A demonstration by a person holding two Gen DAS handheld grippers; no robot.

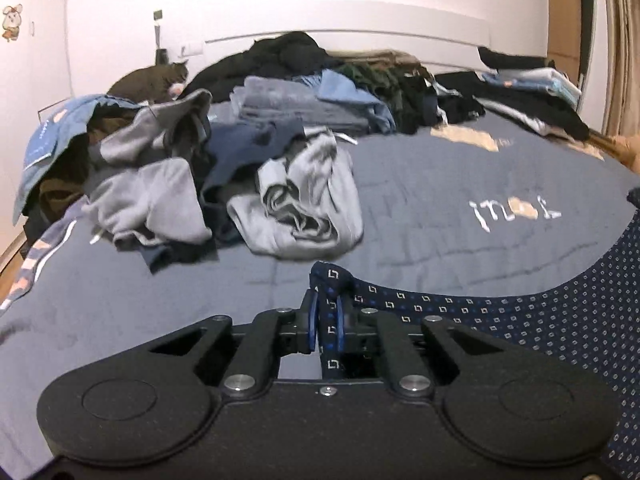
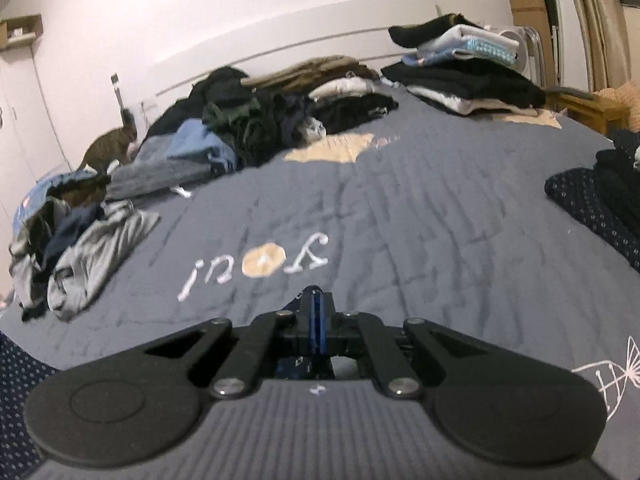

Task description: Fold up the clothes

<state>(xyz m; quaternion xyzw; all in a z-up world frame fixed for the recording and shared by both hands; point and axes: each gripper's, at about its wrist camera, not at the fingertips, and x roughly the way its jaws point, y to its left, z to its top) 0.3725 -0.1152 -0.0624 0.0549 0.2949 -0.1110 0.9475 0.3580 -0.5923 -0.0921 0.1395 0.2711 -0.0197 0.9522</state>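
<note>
A navy garment with a small square print [image 1: 552,320] stretches from my left gripper [image 1: 326,312] off to the right edge of the left wrist view. That gripper is shut on a bunched corner of it. In the right wrist view my right gripper [image 2: 318,308] is shut on another bit of the same navy garment [image 2: 304,364], which shows under the fingers and at the lower left edge. Both grippers hover low over the grey-blue bedspread [image 1: 460,208]. A heap of unfolded grey and blue clothes [image 1: 200,176] lies ahead on the left.
A cat [image 1: 150,82] sits at the bed's far left by the wall. Dark clothes [image 2: 256,120] pile along the headboard. Folded stacks [image 2: 464,76] stand at the far right, and another navy printed piece [image 2: 592,208] lies at the right edge. A wooden nightstand [image 2: 584,108] is beyond.
</note>
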